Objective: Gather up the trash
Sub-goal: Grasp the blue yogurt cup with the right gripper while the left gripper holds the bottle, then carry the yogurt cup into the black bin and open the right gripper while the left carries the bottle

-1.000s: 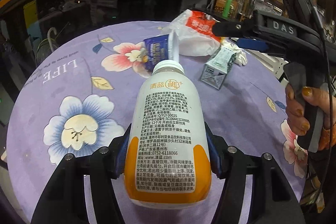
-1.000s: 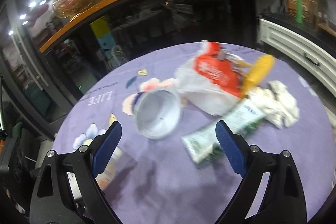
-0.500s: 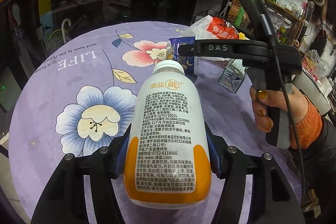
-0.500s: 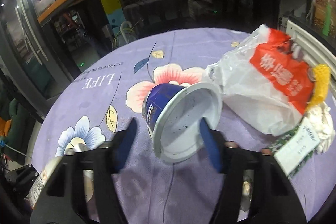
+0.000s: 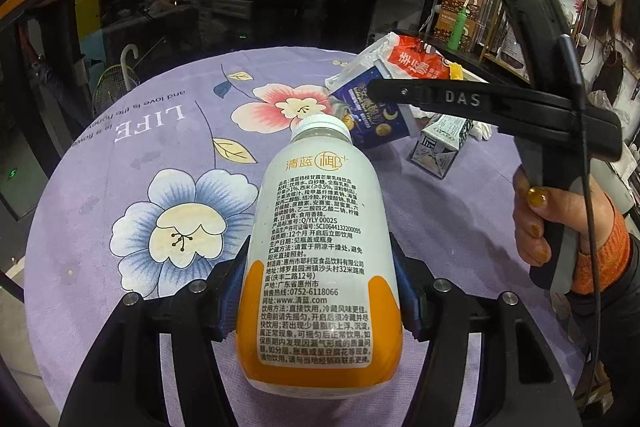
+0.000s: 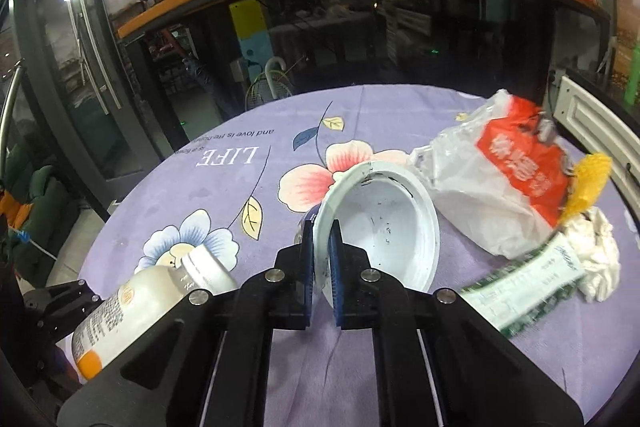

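Rubbish remains spread over the round table with the lilac floral cloth (image 6: 224, 187), and you are mid-collection with both tools loaded.

Your left gripper (image 5: 320, 291) is clamped on the lower body of the white plastic drink bottle with the orange base and white cap (image 5: 320, 247), both pads pressed to its sides, cap pointing away from you.

Your right gripper (image 6: 321, 267) has pinched the near rim of the blue paper cup with the white inside (image 6: 384, 223), one pad inside the wall and one outside. The cup lies tipped on its side with its mouth toward you, beside the pink flower print. The grip is thin and on an edge; I judge it could slip or crush the wall if you swing it.

Uncollected items: the crumpled white plastic bag with the red panel (image 6: 496, 179), just beyond the cup; the green-and-white carton (image 6: 532, 283), lying flat to the right; the wad of white tissue (image 6: 596, 251), touching the carton's far end; and a yellow mesh piece (image 6: 588, 183) against the bag.

No bin shows in either view. Your next move calls for lifting the cup clear of the bag, keeping it level, and carrying both items off together.
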`<state>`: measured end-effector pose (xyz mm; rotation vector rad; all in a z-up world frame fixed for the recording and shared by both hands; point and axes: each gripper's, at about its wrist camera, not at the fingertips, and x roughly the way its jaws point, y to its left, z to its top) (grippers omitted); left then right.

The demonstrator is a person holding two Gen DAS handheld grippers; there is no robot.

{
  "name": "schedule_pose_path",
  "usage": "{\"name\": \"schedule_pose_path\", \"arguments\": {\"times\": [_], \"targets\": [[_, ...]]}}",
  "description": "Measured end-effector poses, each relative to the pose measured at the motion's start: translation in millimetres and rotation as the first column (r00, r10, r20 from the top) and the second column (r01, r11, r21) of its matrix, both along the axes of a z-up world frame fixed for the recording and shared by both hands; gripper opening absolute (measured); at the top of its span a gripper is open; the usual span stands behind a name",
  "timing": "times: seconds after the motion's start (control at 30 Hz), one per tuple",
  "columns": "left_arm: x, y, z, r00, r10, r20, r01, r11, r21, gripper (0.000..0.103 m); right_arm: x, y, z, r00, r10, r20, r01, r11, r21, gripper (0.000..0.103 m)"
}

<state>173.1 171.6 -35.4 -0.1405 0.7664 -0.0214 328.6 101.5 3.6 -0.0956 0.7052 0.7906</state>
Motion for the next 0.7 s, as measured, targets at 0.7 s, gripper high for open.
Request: {"name": "schedule_pose_path", "arguments": {"times": [0.7], "targets": [[-5, -152, 28, 0.961, -0.266, 0.071, 0.265, 0.964, 0.018, 0.061, -112, -234, 28, 0.969, -0.23, 0.095, 0.222, 0.971, 0.087, 0.008]]}}
